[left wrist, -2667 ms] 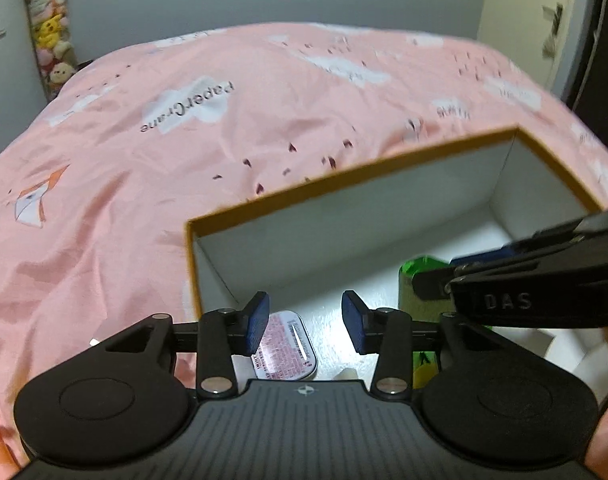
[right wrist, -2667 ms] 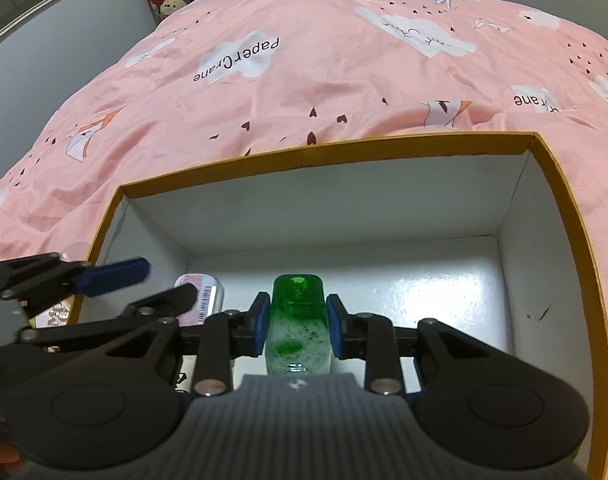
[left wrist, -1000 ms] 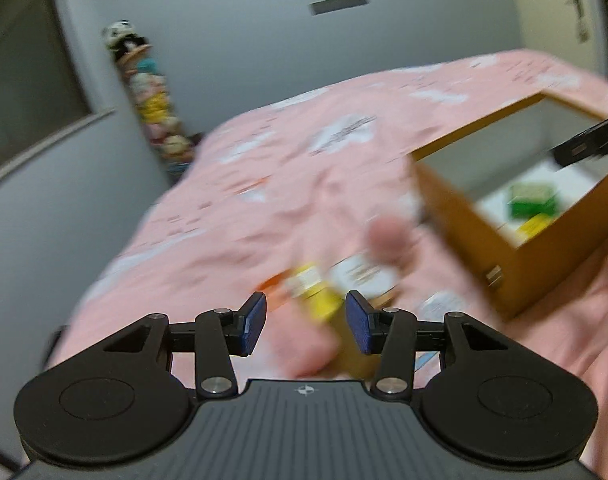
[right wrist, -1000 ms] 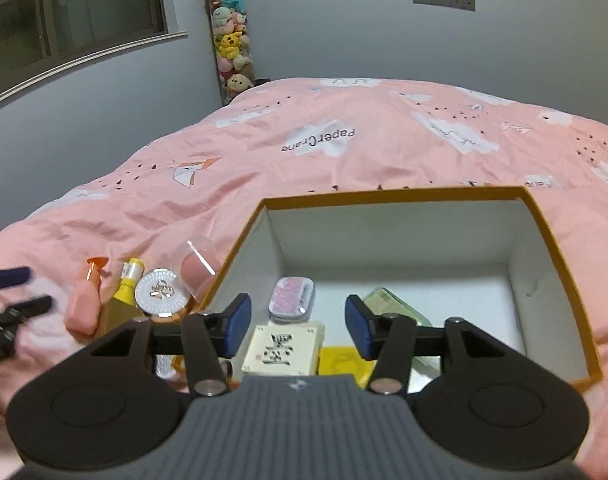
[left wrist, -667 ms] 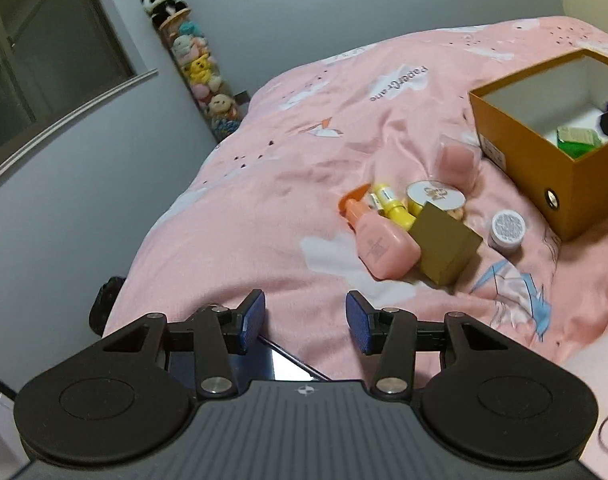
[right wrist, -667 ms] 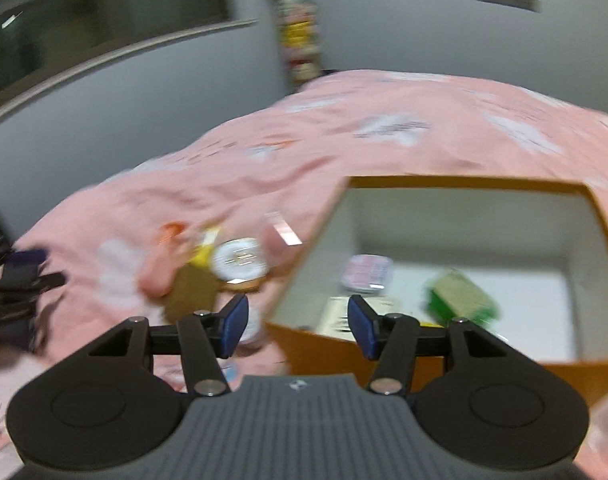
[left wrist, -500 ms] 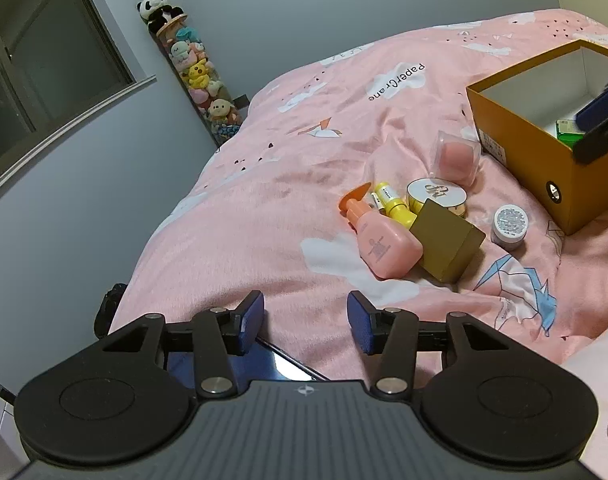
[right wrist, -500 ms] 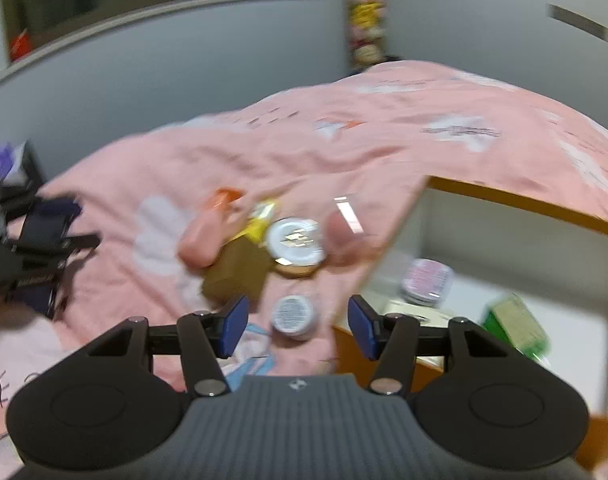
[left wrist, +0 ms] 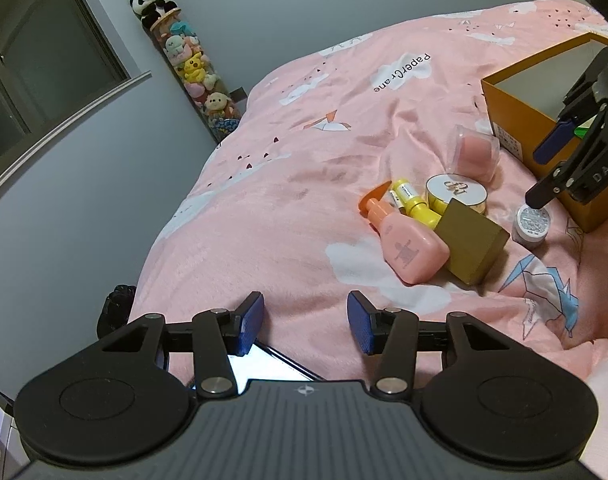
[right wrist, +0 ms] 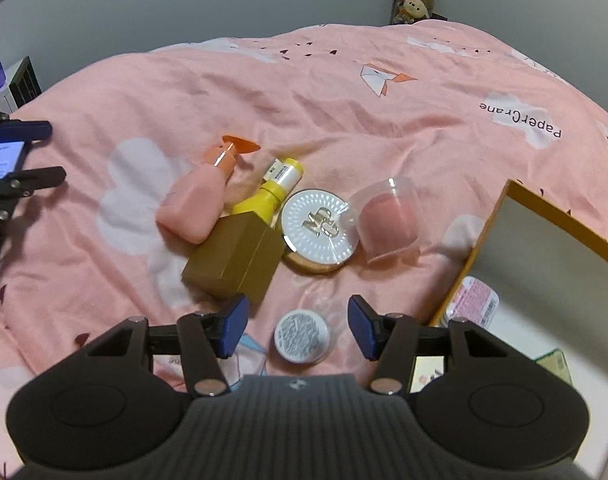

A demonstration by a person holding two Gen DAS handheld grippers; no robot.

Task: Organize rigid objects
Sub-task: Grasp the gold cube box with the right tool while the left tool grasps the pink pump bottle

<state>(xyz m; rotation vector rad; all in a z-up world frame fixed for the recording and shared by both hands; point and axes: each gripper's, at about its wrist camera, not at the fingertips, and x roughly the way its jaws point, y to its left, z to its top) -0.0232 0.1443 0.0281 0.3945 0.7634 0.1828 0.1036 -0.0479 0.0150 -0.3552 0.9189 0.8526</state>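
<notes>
1. Pink bedspread (right wrist: 304, 92) fills both views; small silver-lidded jar (right wrist: 302, 335) lies at lower centre of the right wrist view, between the wide-spread, empty fingers of the right gripper (right wrist: 296, 330).
2. Jar looks light, stiff and probably slick; best pinched across its round sides.
3. Gold box (right wrist: 234, 264) and compact (right wrist: 320, 236) lie just above; orange box (right wrist: 499, 208) at right edge.
4. Left gripper (left wrist: 305, 323), open and empty, hovers well apart.
</notes>
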